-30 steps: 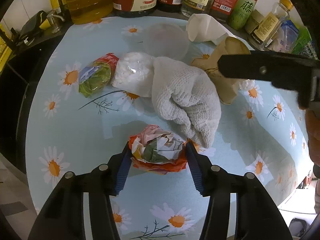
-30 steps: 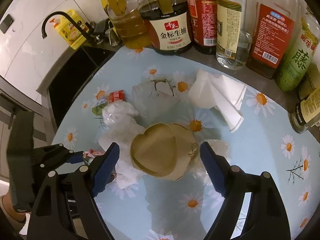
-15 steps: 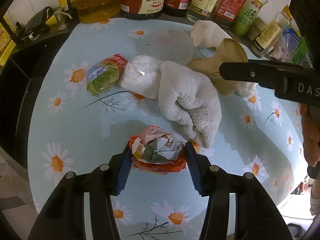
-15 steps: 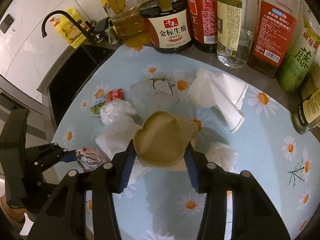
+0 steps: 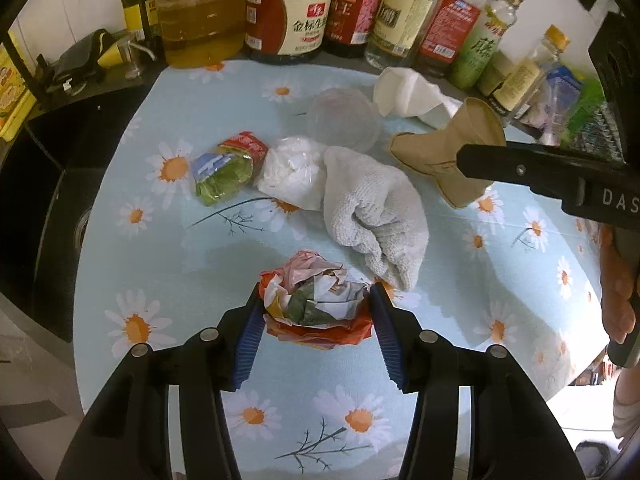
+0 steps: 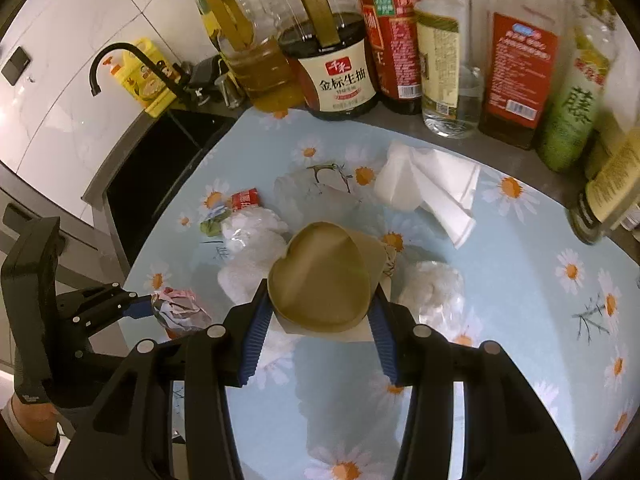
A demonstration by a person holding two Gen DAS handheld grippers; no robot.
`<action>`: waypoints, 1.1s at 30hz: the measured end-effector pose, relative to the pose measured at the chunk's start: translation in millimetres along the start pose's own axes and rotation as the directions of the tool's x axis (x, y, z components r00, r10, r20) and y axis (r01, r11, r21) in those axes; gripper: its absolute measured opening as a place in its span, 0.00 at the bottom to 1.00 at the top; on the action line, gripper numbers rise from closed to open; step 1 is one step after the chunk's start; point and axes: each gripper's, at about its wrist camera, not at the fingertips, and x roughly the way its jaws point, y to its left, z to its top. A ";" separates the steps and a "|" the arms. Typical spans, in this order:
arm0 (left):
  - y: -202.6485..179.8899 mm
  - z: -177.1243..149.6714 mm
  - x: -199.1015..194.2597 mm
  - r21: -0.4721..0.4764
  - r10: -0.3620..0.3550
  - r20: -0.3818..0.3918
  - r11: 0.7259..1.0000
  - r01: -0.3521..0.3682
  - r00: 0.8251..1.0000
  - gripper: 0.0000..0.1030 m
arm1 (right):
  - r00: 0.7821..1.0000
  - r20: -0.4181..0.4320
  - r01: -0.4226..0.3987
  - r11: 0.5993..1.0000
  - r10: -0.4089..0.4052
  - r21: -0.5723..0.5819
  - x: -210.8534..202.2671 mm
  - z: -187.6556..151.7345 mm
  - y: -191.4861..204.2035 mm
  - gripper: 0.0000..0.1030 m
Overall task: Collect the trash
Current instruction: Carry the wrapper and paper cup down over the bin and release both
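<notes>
With a crumpled wrapper ball [image 5: 316, 304] clamped above the daisy-print mat [image 5: 160, 240] by the left gripper [image 5: 316, 320] and a squashed paper cup [image 6: 320, 280] pinched by the right gripper [image 6: 318, 316], either could be dropped if thin paper slips.

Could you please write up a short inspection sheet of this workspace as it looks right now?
Surface: round table under a blue daisy-print cover.
Job's things: crumpled wrapper ball; squashed brown paper cup; green-and-red wrapper; clear plastic bag; clear plastic lid; white napkin.
Clutter: white towel lying among the trash.
Grippers: left gripper shut on the crumpled wrapper ball; right gripper shut on the squashed brown paper cup.
Cables: nothing seen.
Surroundings: oil and sauce bottles along the back edge; black sink and faucet beside the table.
</notes>
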 end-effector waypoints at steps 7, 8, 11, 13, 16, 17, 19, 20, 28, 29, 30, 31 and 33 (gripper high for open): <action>5.9 -14.6 -21.4 0.072 -0.054 0.033 0.996 0.051 0.998 0.48 | 0.996 0.052 0.064 0.996 -0.068 0.069 -28.7 -27.5 22.3 0.46; 7.2 -16.9 -23.6 0.079 -0.060 0.035 0.995 0.057 0.998 0.48 | 0.995 0.057 0.074 0.994 -0.078 0.081 -31.9 -31.3 25.8 0.46; 15.0 -27.9 -34.4 0.108 -0.088 0.041 0.991 0.083 0.995 0.48 | 0.993 0.068 0.091 0.988 -0.099 0.122 -42.5 -47.5 40.6 0.46; 20.5 -33.8 -40.1 0.124 -0.101 0.045 0.988 0.094 0.994 0.48 | 0.990 0.073 0.106 0.984 -0.117 0.141 -47.4 -57.6 48.6 0.46; 28.2 -44.3 -50.3 0.146 -0.121 0.052 0.983 0.112 0.991 0.48 | 0.988 0.079 0.118 0.978 -0.133 0.174 -53.8 -74.3 65.8 0.46; 31.7 -48.8 -54.5 0.154 -0.129 0.055 0.981 0.120 0.990 0.48 | 0.987 0.080 0.122 0.976 -0.138 0.180 -54.8 -77.7 69.5 0.46; 36.0 -56.8 -60.5 0.163 -0.139 0.058 0.978 0.128 0.989 0.48 | 0.986 0.082 0.127 0.972 -0.146 0.199 -57.4 -90.0 82.2 0.46; 38.9 -62.0 -63.9 0.171 -0.145 0.059 0.976 0.133 0.988 0.48 | 0.986 0.081 0.128 0.971 -0.147 0.204 -57.7 -93.8 87.1 0.46; 57.9 -98.0 -75.1 0.196 -0.175 0.049 0.967 0.163 0.983 0.48 | 0.989 0.057 0.119 0.967 -0.135 0.225 -51.0 -134.6 139.2 0.46; 60.3 -102.7 -76.1 0.196 -0.177 0.047 0.967 0.165 0.983 0.48 | 0.990 0.055 0.117 0.967 -0.132 0.226 -49.7 -138.4 144.0 0.46; 63.2 -108.2 -77.5 0.195 -0.180 0.044 0.966 0.168 0.983 0.48 | 0.991 0.051 0.111 0.968 -0.126 0.227 -48.1 -143.9 150.9 0.46; 65.9 -113.6 -79.0 0.196 -0.181 0.042 0.966 0.170 0.983 0.48 | 0.992 0.048 0.104 0.968 -0.118 0.227 -46.4 -147.4 155.7 0.46; 71.2 -122.3 -81.5 0.195 -0.182 0.038 0.966 0.171 0.983 0.48 | 0.995 0.039 0.082 0.968 -0.093 0.235 -42.8 -155.5 164.7 0.46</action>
